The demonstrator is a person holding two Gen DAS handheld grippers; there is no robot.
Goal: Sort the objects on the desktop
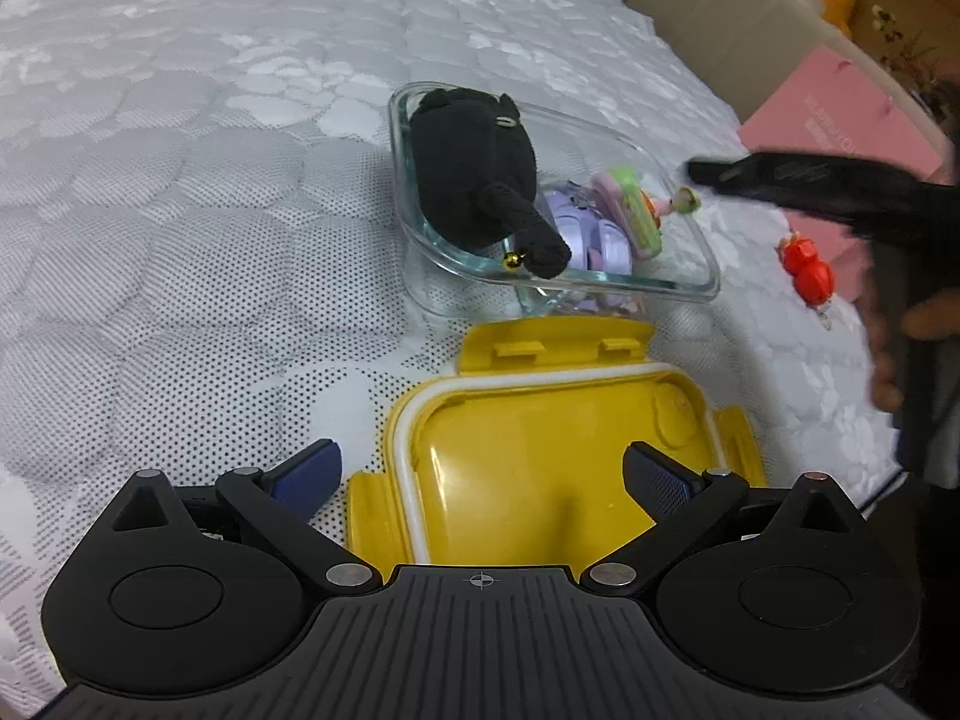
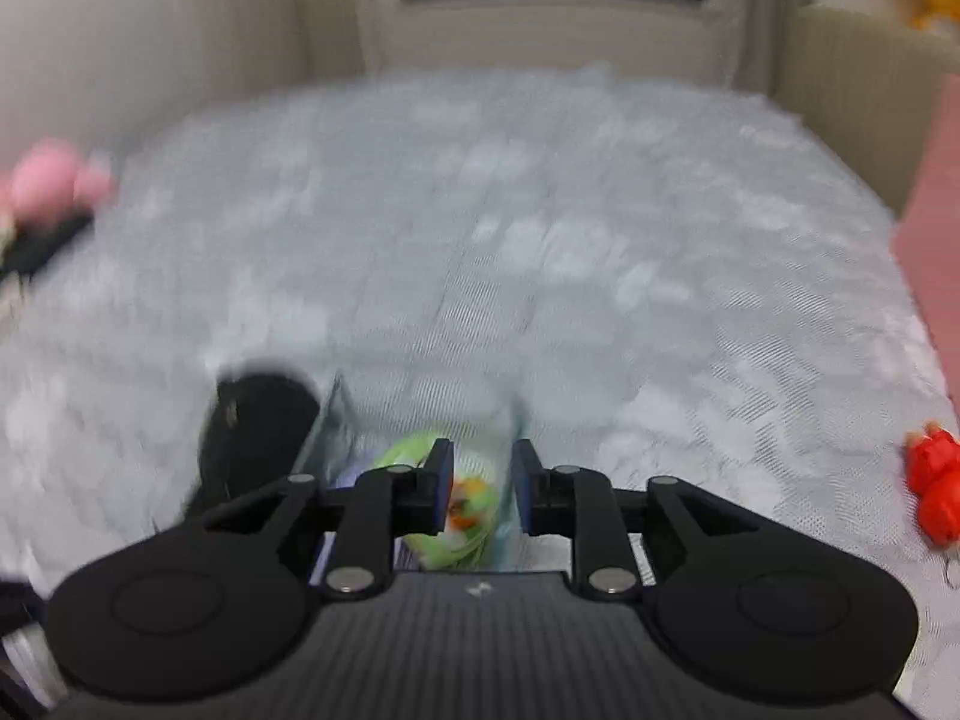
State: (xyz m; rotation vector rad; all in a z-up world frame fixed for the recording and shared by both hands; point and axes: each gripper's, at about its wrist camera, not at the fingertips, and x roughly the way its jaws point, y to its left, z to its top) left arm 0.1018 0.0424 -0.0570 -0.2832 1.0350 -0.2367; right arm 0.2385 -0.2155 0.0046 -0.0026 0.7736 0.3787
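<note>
Right claw [image 2: 482,495] parted, empty, over glass container [image 1: 708,276] | left claw [image 1: 483,477] open above yellow lid [image 1: 540,420]

The left tongs [image 1: 483,474] point steeply downward with their blue-padded fingers [image 1: 309,471] spread wide and nothing between them. The right tongs [image 2: 482,489] angle down too, blurred, jaws parted by a narrow gap and gripping nothing, while a hand [image 1: 900,330] holds their handle.

Mattress [image 1: 210,210]: glass container [image 1: 690,285], yellow lid [image 1: 540,450]
</note>
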